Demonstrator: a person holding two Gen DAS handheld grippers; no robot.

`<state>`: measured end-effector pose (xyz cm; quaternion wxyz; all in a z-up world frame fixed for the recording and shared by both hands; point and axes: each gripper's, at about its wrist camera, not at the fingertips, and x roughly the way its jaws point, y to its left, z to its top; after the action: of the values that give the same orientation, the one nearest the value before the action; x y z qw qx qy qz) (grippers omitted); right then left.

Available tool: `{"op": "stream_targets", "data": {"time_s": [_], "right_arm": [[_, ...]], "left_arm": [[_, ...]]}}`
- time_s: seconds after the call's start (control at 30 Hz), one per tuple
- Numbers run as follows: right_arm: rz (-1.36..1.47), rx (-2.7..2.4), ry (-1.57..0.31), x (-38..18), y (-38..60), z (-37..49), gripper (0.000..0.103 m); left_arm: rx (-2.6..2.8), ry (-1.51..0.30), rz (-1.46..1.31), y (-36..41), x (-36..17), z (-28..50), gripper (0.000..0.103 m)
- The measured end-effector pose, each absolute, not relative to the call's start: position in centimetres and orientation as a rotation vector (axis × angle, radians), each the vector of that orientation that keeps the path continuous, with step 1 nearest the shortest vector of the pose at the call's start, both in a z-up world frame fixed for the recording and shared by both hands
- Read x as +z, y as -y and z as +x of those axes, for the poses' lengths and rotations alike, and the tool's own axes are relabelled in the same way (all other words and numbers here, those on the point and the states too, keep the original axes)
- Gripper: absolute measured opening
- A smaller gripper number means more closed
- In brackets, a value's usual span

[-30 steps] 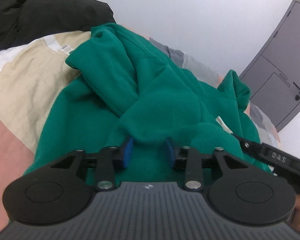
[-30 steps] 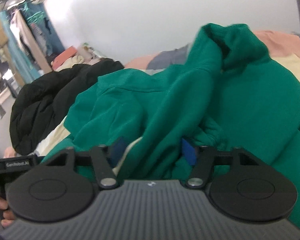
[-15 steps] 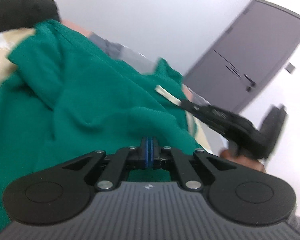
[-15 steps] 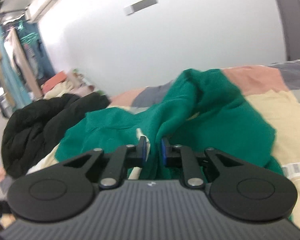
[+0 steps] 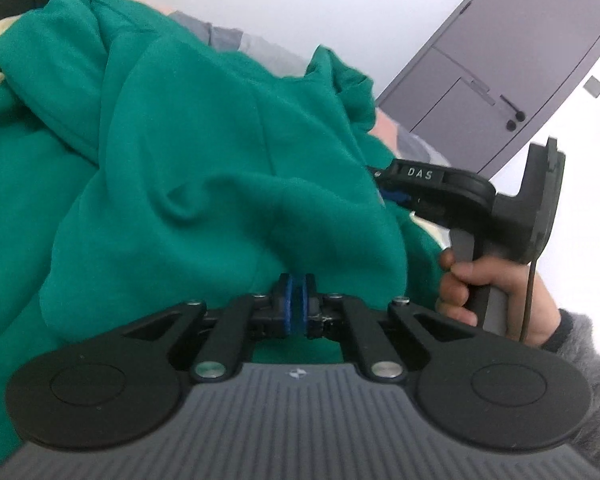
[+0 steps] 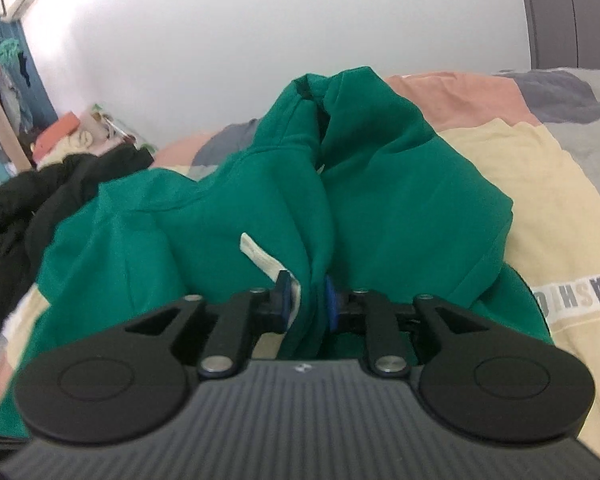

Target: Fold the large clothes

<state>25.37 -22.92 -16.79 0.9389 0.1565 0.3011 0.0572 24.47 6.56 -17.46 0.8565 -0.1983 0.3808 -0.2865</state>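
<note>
Patchwork cotton in cream, pink and grey covers the bed (image 6: pixel 540 184), and your green hoodie (image 6: pixel 380 184) lies bunched across it, filling most of both views. From the left wrist view its lower hem and sleeves run out of sight under the camera housing, so you cannot make out how the garment is laid. A black jacket (image 6: pixel 28 216) sits heaped beyond it at the left, cut off by the edge. A grey door (image 5: pixel 512 60) stands tilted behind.

A second ago both pairs of tongs stood apart over loose cloth. Now your left tongs (image 5: pixel 298 300) are pressed together on a fold of the hoodie, blue pads nearly meeting with only a thin layer of green between them. Your right tongs (image 6: pixel 306 300) pinched in and have just been opening a little; they grip a thicker bundle of the hoodie together with its cream drawstring (image 6: pixel 260 258), and the cloth rises taut from them. The hoodie has been drawn up into a ridge since then.

From the left wrist view, your right hand (image 5: pixel 476 292) wraps around the other tool's handle, a fuzzy grey sleeve (image 5: pixel 580 344) at the wrist, the tool pointing in toward the hoodie's edge. Both tools tip downward.
</note>
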Motion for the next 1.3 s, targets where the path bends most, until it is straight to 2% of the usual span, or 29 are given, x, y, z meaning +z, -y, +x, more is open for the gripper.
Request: {"op": "stream_targets", "data": {"time_s": [0.03,0.1,0.13,0.17,0.33,0.5,0.63,0.7,1.03,1.3], "right_arm": [[0.333,0.116,-0.618,-16.5,22.9,25.0,0.035],[0.345,0.127,-0.610,-15.8,22.9,24.1,0.046],[0.343,0.138,-0.602,-15.5,22.7,23.6,0.049],[0.337,0.151,-0.589,-14.9,22.5,22.9,0.053],[0.283,0.214,-0.508,-12.2,21.3,19.4,0.054],[0.241,0.341,-0.512,-11.2,19.1,17.3,0.053],[0.192,0.364,-0.562,-12.0,17.3,17.6,0.050],[0.186,0.375,-0.591,-12.6,16.9,18.0,0.044],[0.148,0.369,-0.730,-16.4,15.8,19.9,0.042],[0.164,0.380,-0.748,-17.5,15.6,21.0,0.041]], "left_arm": [[-0.589,-0.790,-0.412,-6.7,-17.0,24.3,0.010],[-0.567,-0.761,-0.419,-7.2,-16.2,24.1,0.027],[-0.557,-0.752,-0.433,-7.7,-15.7,24.0,0.042],[-0.550,-0.740,-0.442,-8.1,-15.3,24.0,0.047],[-0.454,-0.650,-0.411,-9.7,-13.5,23.2,0.053],[-0.414,-0.673,-0.389,-10.1,-14.2,24.1,0.053],[-0.408,-0.714,-0.381,-9.7,-15.3,25.2,0.053],[-0.422,-0.751,-0.377,-9.8,-15.8,25.6,0.053],[-0.381,-0.826,-0.293,-8.5,-18.0,27.3,0.052],[-0.374,-0.828,-0.283,-7.9,-18.7,27.9,0.052]]}}
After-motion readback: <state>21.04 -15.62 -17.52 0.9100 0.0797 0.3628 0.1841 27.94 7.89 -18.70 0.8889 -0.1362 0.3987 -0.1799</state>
